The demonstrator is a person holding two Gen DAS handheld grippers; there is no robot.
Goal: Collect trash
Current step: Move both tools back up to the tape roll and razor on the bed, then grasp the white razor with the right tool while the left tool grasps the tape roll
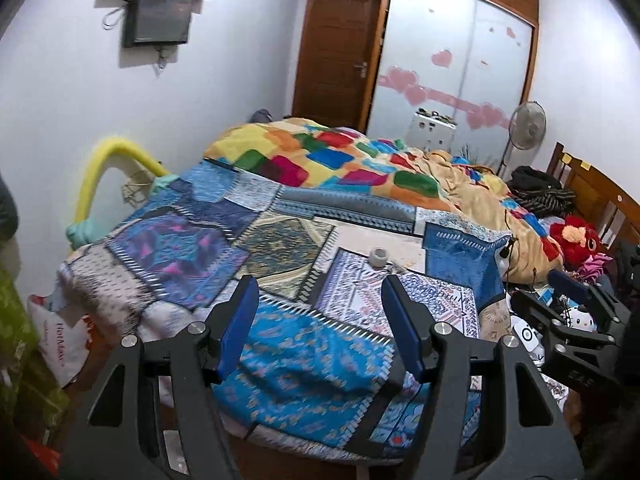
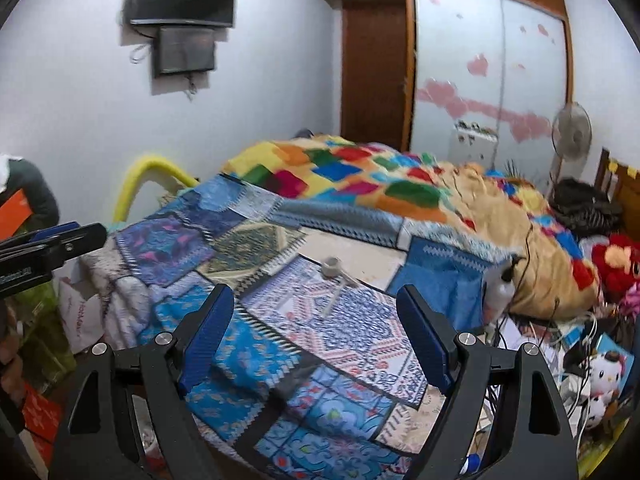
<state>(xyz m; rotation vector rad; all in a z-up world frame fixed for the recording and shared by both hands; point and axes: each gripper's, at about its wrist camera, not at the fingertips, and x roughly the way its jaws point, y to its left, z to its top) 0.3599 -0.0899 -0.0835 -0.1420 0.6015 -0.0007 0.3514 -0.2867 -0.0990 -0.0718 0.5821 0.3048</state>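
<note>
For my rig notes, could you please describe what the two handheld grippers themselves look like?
Both look alike. The left gripper and the right gripper each have a matte black frame with triangular cut-outs, round silver pivot bolts, and two flat fingers faced with blue pads. Seen from the side, the left gripper's body carries small white lettering, too blurred to read. No cables or sleeves show on them.

Ahead of left gripper (image 1: 320, 312): flat patchwork bed (image 1: 180, 248), passable. Beyond: heaped colourful blanket (image 1: 320, 160). Right: right gripper (image 1: 576, 300), plush toys (image 1: 576, 240), cables.
</note>
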